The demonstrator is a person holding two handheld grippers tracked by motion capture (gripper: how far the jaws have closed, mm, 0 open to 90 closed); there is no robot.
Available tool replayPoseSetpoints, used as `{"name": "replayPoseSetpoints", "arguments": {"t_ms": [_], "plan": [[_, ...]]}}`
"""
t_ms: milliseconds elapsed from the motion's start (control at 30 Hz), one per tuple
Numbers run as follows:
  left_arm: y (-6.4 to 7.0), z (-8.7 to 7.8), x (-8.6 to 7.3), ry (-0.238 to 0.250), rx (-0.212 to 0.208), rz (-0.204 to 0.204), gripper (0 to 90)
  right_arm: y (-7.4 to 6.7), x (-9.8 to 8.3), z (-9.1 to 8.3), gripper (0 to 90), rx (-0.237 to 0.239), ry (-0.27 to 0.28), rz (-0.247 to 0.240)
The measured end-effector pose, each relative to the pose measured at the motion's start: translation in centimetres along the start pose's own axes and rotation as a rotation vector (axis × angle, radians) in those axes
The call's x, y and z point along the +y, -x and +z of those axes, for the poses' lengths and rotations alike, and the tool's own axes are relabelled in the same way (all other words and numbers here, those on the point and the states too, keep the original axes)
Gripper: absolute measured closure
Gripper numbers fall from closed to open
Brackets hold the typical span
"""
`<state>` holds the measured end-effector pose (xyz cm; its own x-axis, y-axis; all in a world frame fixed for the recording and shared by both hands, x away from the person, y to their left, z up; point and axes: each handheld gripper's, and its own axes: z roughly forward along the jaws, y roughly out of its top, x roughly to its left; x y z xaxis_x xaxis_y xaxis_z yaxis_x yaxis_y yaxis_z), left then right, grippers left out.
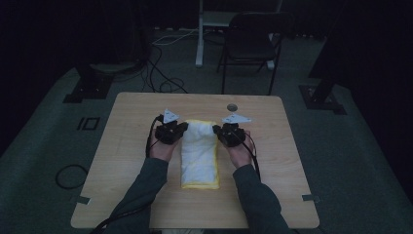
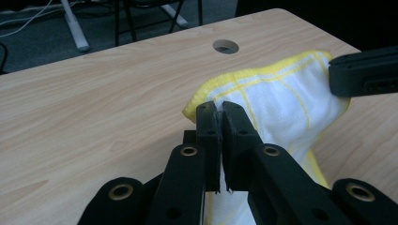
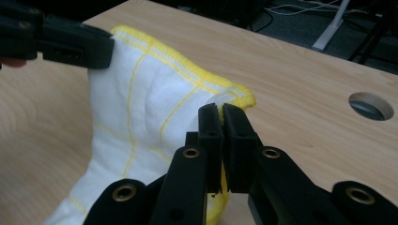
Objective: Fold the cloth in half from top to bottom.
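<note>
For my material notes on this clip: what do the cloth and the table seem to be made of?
Cloth: looks like soft woven or terry fabric, matte white with yellow lines and a stitched yellow hem; it sags and folds where both grippers pinch its far corners. Table: wood-grain top, smooth with a slight sheen, probably laminate rather than solid wood.

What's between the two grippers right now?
The far edge of the white cloth, pinched by the left gripper and the right gripper; high view.
</note>
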<state>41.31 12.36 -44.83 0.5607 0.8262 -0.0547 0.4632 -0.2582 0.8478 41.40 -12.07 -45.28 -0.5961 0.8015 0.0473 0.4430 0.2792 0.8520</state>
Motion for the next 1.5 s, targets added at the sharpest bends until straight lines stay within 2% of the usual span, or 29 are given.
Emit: {"name": "replayPoseSetpoints", "arguments": {"t_ms": [133,333,467,600,833,1100,1500], "plan": [[0.4,-0.5,-0.9,0.006,-0.004,-0.003,87.0,-0.4,-0.9,-0.3,87.4,0.008,-0.005,-0.009],[0.7,-1.2,-2.5,0.016,-0.025,-0.048,87.0,-0.9,-1.9,-0.7,87.4,0.026,-0.012,-0.011],[0.9,-1.6,-3.5,0.008,-0.033,-0.061,87.0,-1.5,-2.6,-0.9,87.4,0.036,-0.018,-0.021],[1.0,-2.5,-4.2,0.021,-0.043,-0.078,86.9,-2.1,-3.0,-1.3,87.4,0.049,-0.016,-0.03],[1.8,-3.6,-5.3,0.023,-0.049,-0.079,86.8,-2.9,-3.8,-2.1,87.4,0.064,-0.002,-0.038],[2.7,-4.2,-6.7,0.007,-0.065,-0.067,86.7,-3.4,-5.2,-2.8,87.4,0.078,-0.017,-0.042],[3.3,-4.9,-8.2,-0.003,-0.083,-0.08,86.6,-3.9,-7.3,-3.2,87.4,0.11,-0.03,-0.033]]}}
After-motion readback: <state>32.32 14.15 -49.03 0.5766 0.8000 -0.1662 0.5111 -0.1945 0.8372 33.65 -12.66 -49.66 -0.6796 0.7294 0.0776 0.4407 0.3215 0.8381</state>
